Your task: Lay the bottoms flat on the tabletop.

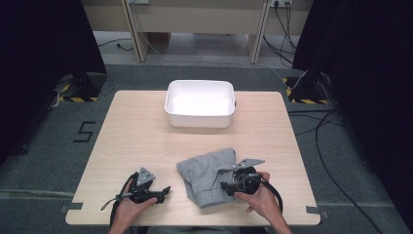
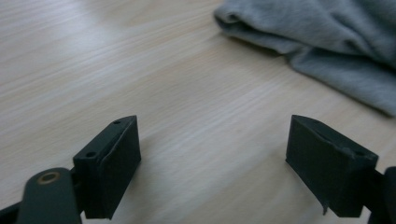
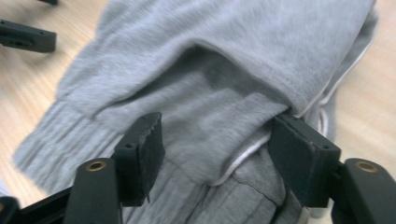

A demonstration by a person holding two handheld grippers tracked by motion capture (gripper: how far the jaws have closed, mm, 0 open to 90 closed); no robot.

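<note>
From the high view, a grey garment (image 1: 210,176), partly folded and still rumpled, lies on the near middle of the wooden counter (image 1: 136,131). A white tub (image 1: 199,103) stands at the far middle, well apart from the cloth, and nothing can be seen inside it. The left gripper (image 1: 164,190) rests low at the near left, just beside the garment but clear of it. The right gripper (image 1: 225,185) sits at the garment's near right side, over the cloth.

In the left gripper view, the two black fingers (image 2: 111,163) stand wide with bare counter between them. The garment's edge (image 2: 327,51) lies ahead and to the right, untouched.

In the right gripper view, the fingers (image 3: 140,156) are spread fairly wide with grey cloth (image 3: 210,130) lying between them. The right finger sits at the hem of a folded-over flap; the pads do not press the cloth together, so I judge nothing is gripped yet. A ribbed cuff (image 3: 42,144) shows at the left, and a white drawstring (image 3: 243,156) curls beneath the flap. The other gripper's finger shows far off at the upper left.

As a judgement, the folding is partway: one flap is turned over, but the bundle is loose. Tidying the fold, and likely carrying it to the tub, remains.
</note>
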